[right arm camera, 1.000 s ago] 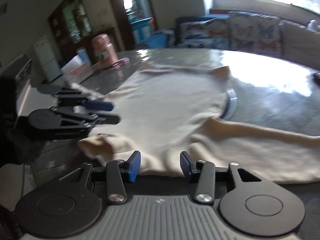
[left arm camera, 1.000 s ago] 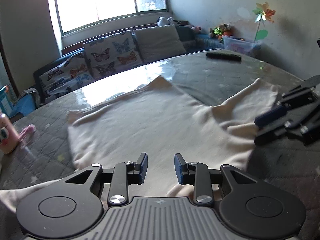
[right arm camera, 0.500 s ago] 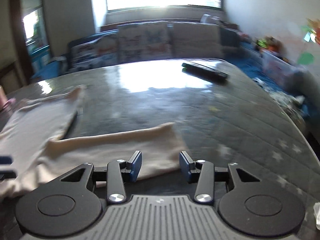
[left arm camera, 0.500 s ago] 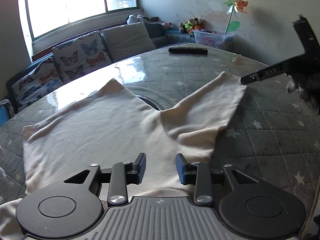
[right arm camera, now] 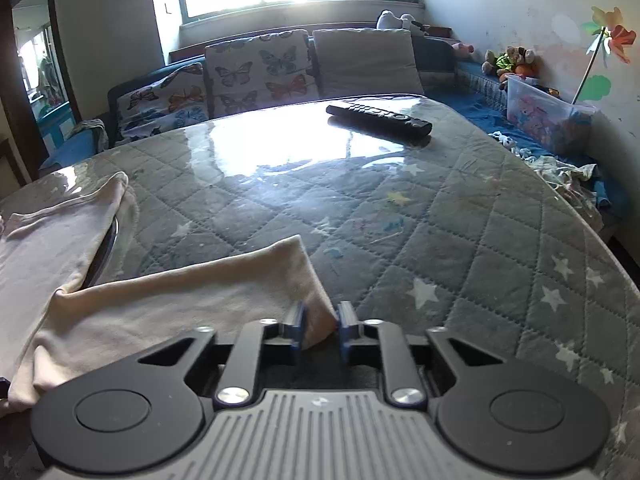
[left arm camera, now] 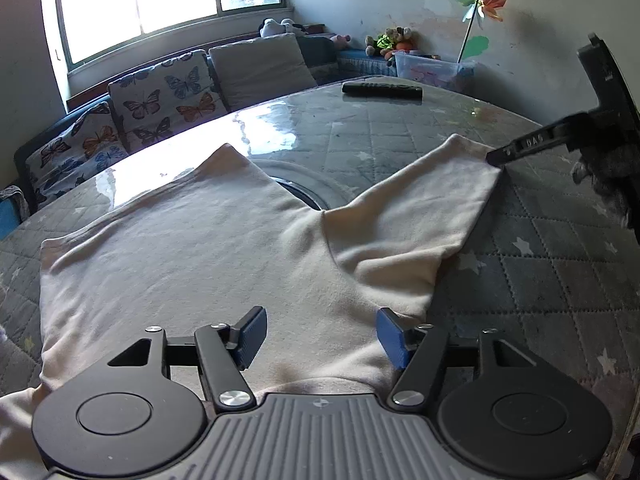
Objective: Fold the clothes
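Note:
A cream long-sleeved shirt (left arm camera: 200,248) lies spread flat on the grey quilted table (left arm camera: 560,260). Its sleeve (left arm camera: 420,208) stretches out to the right. My left gripper (left arm camera: 322,338) hovers over the near part of the shirt's body; its jaws are opening and the cloth lies under them, not pinched. My right gripper (right arm camera: 322,322) is at the cuff end of the sleeve (right arm camera: 200,296), its jaws closing with the cuff's corner bunched between the blue pads. From the left wrist view, the right gripper (left arm camera: 494,157) touches the sleeve's tip.
A black remote control (right arm camera: 378,120) lies near the table's far edge. Behind the table is a sofa with butterfly cushions (right arm camera: 256,76). A clear plastic box of toys (right arm camera: 548,120) stands at the right wall. The table's rounded edge falls away on the right.
My right gripper swung from the shirt's body to the sleeve's cuff and narrowed its jaws around the corner. My left gripper's jaws spread wider over the shirt.

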`<move>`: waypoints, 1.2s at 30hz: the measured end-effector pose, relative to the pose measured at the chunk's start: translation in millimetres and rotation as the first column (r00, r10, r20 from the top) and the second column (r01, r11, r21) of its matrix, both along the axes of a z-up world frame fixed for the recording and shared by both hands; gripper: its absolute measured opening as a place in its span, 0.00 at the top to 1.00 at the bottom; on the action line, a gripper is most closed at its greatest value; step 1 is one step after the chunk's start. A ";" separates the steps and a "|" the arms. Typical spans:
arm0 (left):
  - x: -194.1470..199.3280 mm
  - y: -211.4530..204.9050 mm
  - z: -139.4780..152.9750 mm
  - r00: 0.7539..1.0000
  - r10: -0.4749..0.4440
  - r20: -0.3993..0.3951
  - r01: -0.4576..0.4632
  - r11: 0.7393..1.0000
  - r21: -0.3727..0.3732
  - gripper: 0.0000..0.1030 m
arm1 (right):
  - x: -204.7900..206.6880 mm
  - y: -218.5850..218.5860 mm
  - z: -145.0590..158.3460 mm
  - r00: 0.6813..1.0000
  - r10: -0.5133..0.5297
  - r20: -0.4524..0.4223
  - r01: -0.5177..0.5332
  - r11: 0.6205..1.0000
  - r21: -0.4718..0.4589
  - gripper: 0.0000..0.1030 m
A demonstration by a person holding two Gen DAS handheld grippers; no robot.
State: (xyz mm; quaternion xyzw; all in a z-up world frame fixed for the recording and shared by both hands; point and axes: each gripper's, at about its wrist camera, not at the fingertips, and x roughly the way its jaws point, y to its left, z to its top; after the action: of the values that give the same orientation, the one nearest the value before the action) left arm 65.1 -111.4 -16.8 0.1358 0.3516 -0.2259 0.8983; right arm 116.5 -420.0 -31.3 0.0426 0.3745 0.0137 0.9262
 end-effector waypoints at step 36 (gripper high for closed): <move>8.1 2.9 5.4 1.000 0.014 0.021 -0.014 1.000 0.003 0.33 | 26.1 2.0 4.0 0.998 -0.031 0.046 0.031 0.999 0.013 0.96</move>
State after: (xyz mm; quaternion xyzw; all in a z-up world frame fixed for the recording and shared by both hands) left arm 73.2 -108.6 -11.3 0.1372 0.3436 -0.2174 0.9033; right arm 142.6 -418.0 -27.4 0.0538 0.3522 0.0026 0.9344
